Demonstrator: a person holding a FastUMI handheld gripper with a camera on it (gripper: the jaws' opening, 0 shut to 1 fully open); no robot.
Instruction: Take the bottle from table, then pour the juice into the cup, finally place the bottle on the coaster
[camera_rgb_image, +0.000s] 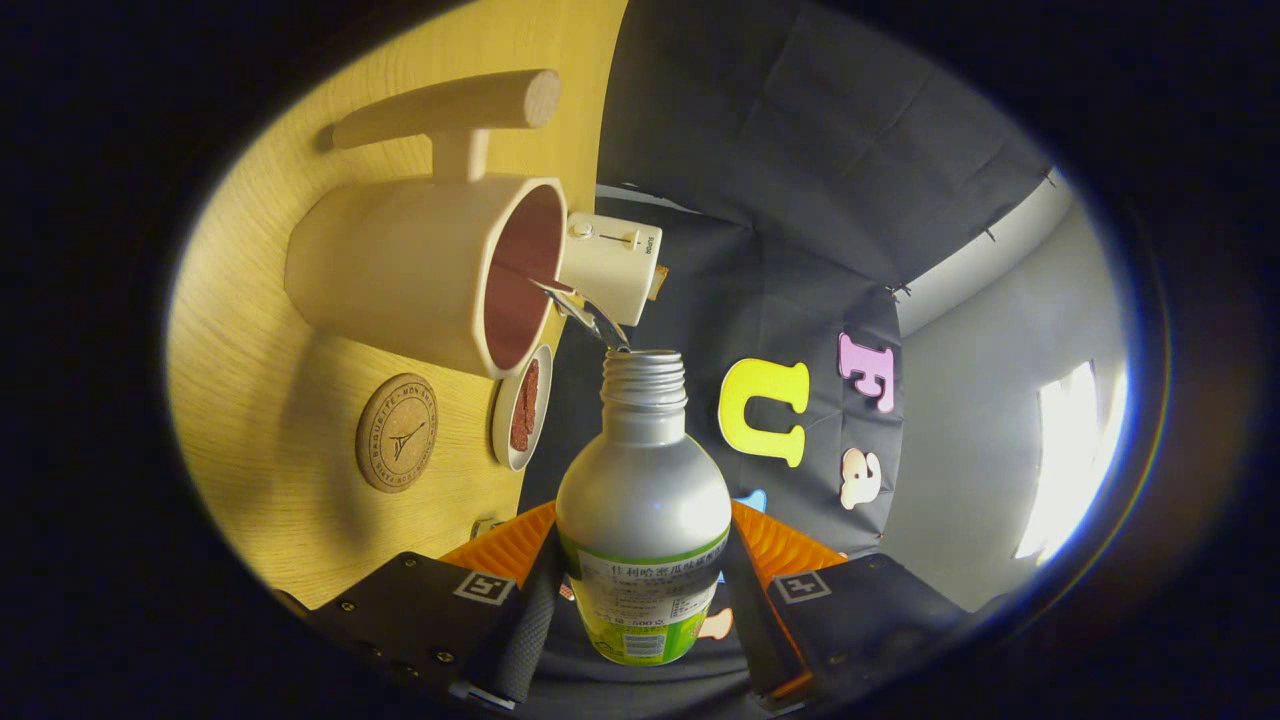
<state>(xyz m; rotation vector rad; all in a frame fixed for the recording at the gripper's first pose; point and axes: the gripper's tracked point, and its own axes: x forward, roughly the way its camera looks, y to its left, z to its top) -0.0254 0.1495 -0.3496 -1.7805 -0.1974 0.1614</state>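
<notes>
Claw (640, 590) grips tilted bottle (643, 500), juice entering cup (430, 270).

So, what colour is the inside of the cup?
Dark reddish-brown inside the cup, seen best in the gripper view.

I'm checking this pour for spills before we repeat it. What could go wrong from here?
1. The stream leaves the bottle and crosses the cup's rim right at its near edge, so a small wobble could send juice onto the table.
2. The gripper holds the bottle low on its body, both fingers pressing its sides; tilted like this, it might slip or twist.
3. The small dish and the white box sit close to the cup and could be splashed.
</notes>
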